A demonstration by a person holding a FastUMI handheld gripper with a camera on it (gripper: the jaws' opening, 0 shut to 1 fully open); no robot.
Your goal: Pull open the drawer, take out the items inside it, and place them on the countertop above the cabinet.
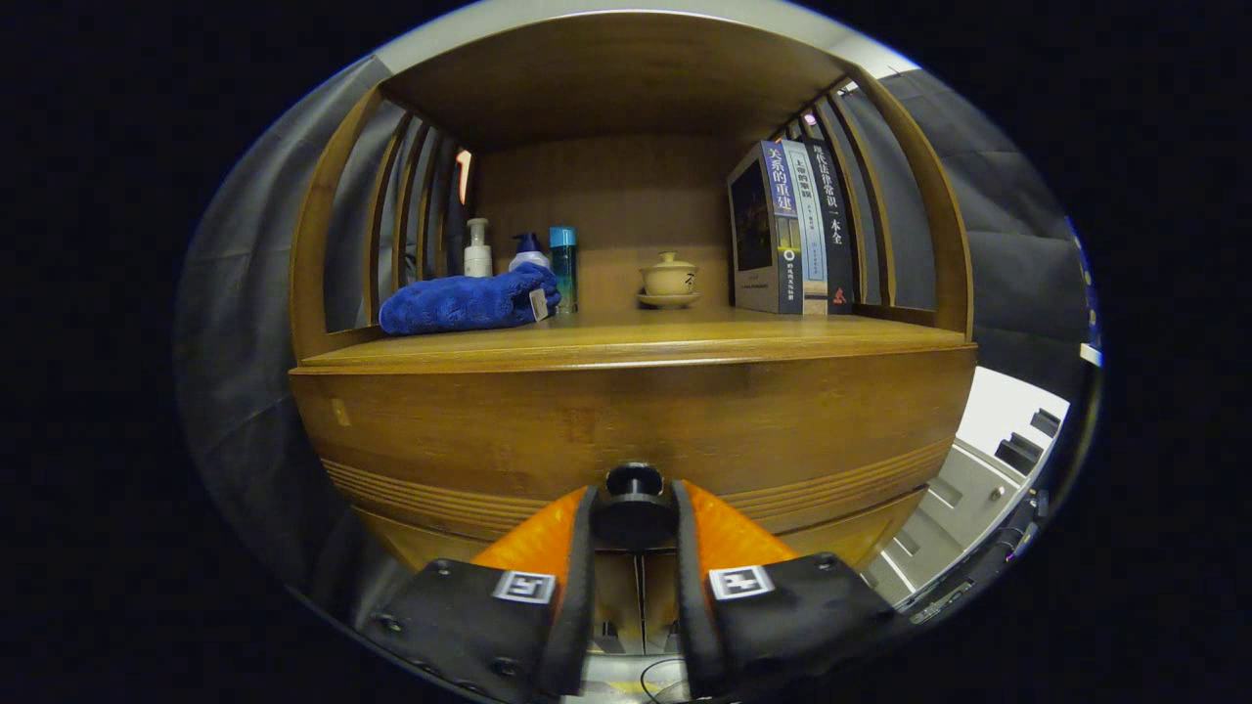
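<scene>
You had gripper (634, 513) pinching knob (633, 506) at lower centre, both fingers pressed on it, ready to pull drawer (626, 420). Drawer looked closed, contents hidden. Countertop (636, 337) mid-frame held towel (465, 301), 3 bottles, teacup (669, 278), books (790, 230); bare centre probably suits items.

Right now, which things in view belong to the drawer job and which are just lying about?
Job:
- drawer knob, clamped between the gripper fingers
- drawer front, not visibly pulled out
- countertop

Lying about:
- blue towel
- three bottles
- lidded cup on saucer
- books
</scene>
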